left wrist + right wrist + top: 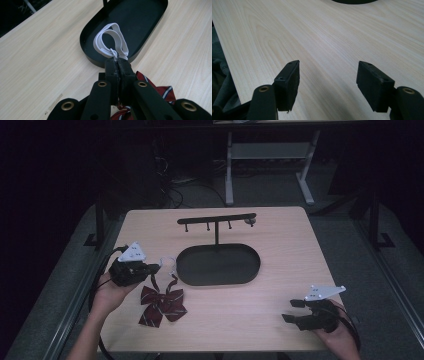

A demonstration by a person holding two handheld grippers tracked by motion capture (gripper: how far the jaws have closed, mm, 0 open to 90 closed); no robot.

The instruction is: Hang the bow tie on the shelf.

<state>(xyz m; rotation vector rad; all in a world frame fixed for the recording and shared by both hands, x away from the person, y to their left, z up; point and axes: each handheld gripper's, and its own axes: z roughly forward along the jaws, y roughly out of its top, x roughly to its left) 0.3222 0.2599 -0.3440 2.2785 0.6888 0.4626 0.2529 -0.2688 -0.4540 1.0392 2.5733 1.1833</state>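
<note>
A dark red striped bow tie (162,305) lies on the wooden table (280,250) at about seven o'clock from the black oval tray (218,265). Its white elastic loop (111,42) reaches up toward the tray's nine o'clock edge and is pinched at its knot by the left gripper (117,62), whose jaws are pressed together on it. In the left gripper view the loop hangs over the tray's rim. The left hand (107,292) cradles that gripper from below, pointing toward three o'clock. A T-shaped stand (217,220) rises from the tray's twelve o'clock side. At the table's five o'clock corner the right gripper (294,310) sits in an upturned palm, jaws spread wide and empty, pointing to nine o'clock.
</note>
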